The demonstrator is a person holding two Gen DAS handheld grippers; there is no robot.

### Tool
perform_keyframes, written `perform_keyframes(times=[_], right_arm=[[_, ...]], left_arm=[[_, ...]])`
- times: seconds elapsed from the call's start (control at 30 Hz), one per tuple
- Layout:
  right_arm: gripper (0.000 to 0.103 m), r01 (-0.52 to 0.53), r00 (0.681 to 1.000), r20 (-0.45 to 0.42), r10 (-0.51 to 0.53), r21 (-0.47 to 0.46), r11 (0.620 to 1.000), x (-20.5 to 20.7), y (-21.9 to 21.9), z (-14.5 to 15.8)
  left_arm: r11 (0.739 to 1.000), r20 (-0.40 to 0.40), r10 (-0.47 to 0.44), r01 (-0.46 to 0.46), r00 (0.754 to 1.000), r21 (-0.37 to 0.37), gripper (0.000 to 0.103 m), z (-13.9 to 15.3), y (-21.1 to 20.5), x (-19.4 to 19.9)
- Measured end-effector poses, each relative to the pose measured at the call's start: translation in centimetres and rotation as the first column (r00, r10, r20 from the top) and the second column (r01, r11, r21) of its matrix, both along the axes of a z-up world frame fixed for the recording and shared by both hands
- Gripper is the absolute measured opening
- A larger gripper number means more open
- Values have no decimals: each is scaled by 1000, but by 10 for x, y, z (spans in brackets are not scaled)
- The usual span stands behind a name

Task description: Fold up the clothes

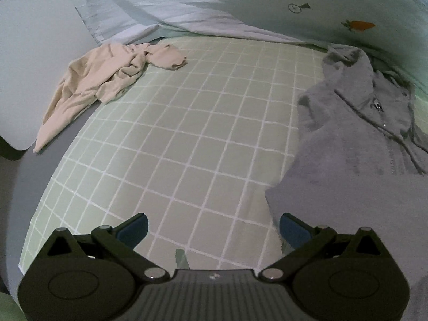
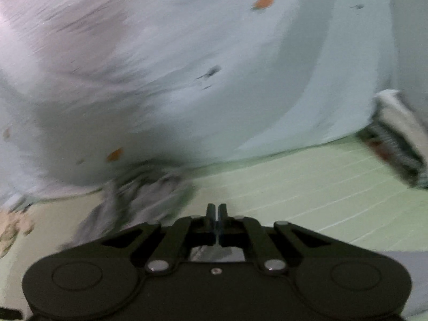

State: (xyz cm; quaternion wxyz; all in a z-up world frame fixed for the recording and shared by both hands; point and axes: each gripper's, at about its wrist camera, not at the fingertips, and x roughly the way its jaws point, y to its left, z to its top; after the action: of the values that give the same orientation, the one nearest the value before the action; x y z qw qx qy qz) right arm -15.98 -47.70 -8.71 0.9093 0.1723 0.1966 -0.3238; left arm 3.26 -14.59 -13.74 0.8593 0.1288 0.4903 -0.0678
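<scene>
Our left gripper (image 1: pixel 213 228) hangs wide open over the green checked sheet (image 1: pixel 187 139), nothing between its jaws. Our right gripper (image 2: pixel 216 210) has jaws pressed together; we can't tell if they pinch fabric. Grey zip hoodie (image 1: pixel 355 133) lies right of the left gripper, beige garment (image 1: pixel 107 80) crumpled far left near the pale duvet (image 1: pixel 240 5).

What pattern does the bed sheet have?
Pale green bed sheet with a white grid; clearest in the left wrist view.
</scene>
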Motion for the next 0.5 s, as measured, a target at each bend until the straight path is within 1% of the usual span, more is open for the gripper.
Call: perform_keyframes(times=[0.1, 0.17, 0.2, 0.23, 0.27, 0.3, 0.37, 0.43, 0.5], right_arm=[[1, 91, 996, -12, -90, 9, 996, -19, -28, -5], [2, 129, 990, -66, -126, 45, 991, -26, -43, -18], [3, 159, 984, -96, -153, 63, 985, -30, -47, -27], [6, 159, 983, -107, -150, 91, 983, -32, -47, -34], [11, 160, 982, -117, -146, 117, 980, -34, -48, -41], [29, 161, 982, -128, -143, 144, 976, -36, -48, -48], [47, 163, 980, -148, -135, 198, 967, -39, -49, -63], [47, 166, 978, -166, -126, 251, 954, -43, -49, -77], [54, 174, 978, -168, -126, 309, 935, -44, -49, -86]], left_arm=[[1000, -5, 2, -2, 1000, 12, 103, -1, -7, 1], [1000, -16, 3, -3, 1000, 20, 103, -4, -10, 3], [1000, -21, 1, 0, 1000, 27, 103, -6, -12, 3], [999, -25, -2, 3, 1000, 33, 103, -8, -14, 4], [999, -28, -11, 13, 1000, 39, 103, -9, -16, 4], [999, -31, -21, 22, 999, 45, 103, -11, -17, 4], [997, -41, -53, 55, 998, 59, 103, -14, -21, 2], [991, -56, -106, 110, 993, 77, 103, -19, -24, -2], [982, -68, -159, 165, 985, 96, 103, -23, -27, -6]])
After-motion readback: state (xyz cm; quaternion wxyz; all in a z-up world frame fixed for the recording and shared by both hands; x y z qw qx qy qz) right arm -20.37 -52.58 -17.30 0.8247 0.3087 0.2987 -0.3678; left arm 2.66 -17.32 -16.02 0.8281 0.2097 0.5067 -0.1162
